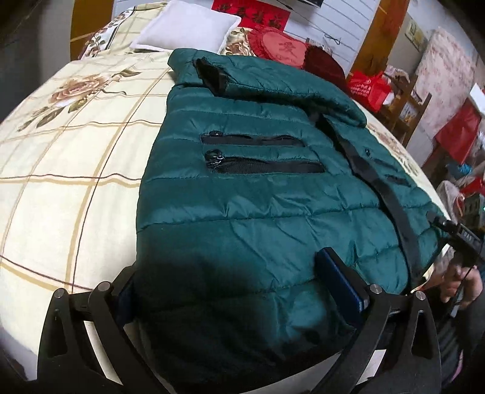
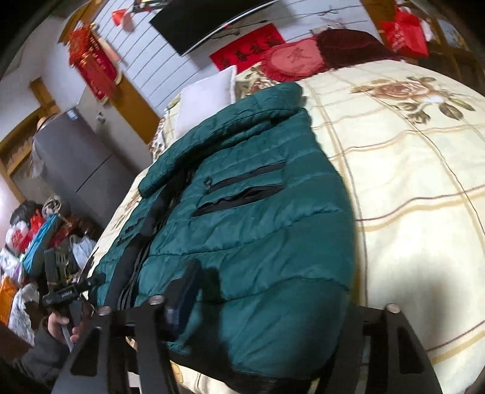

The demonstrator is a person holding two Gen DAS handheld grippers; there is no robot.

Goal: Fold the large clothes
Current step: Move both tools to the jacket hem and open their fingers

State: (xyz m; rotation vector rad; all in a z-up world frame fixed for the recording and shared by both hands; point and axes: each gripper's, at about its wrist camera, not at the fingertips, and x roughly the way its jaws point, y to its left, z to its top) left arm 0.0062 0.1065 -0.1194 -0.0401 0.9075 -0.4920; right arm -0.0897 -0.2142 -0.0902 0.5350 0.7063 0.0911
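Both grippers, left and right, jaws spread across green quilted puffer jacket hem; white pillow, red heart cushion beyond on floral plaid bedspread.

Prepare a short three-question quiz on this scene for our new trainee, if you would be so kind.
1. True or false: the jacket lies on a wooden floor.
2. What colour is the plain pillow at the head of the bed? A) white B) blue C) black
3. Is the left claw open or shut?
Key: 1 false, it lies on the bed; 2 A; 3 open, straddling the jacket's hem.
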